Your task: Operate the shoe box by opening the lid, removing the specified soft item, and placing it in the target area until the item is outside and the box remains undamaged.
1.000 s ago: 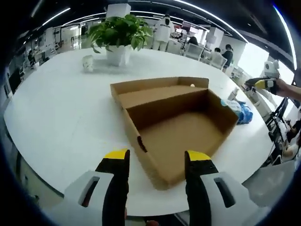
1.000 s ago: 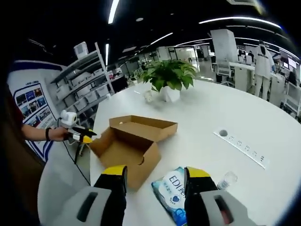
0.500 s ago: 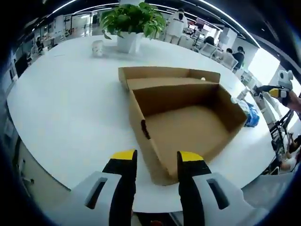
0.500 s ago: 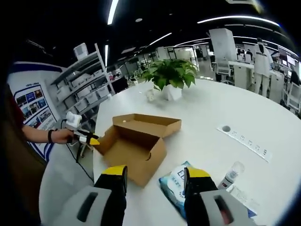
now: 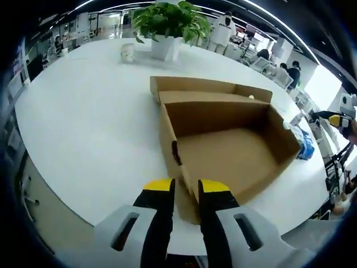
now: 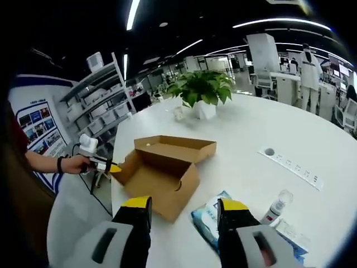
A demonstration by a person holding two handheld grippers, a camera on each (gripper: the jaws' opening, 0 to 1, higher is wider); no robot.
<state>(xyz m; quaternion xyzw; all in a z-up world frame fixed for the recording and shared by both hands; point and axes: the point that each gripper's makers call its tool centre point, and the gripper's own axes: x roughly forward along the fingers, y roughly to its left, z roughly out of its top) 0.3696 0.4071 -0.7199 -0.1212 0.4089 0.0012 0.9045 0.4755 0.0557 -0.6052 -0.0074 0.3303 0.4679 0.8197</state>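
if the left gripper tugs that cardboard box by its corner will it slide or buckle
The shoe box looks empty and thin-walled, so probably light; it would likely slide on the smooth white table. The left gripper straddles one corner, so a hard pinch might crease it.

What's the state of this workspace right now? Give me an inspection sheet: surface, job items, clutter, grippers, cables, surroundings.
Surface: white round table, bare where nothing stands.
Job's things: cardboard shoe box open and empty inside, lid folded back flat behind it; soft blue wipes pack lies on the table beside the box.
Clutter: small clear bottle, potted plant, small white cup, a second packet at the table edge.
Grippers: left gripper closing around the box's near corner, jaws narrowly apart; right gripper open, above the table near the pack.
Cables: a dark cable hangs below the left gripper in the right gripper view.
Surroundings: open office, shelving, people at desks.
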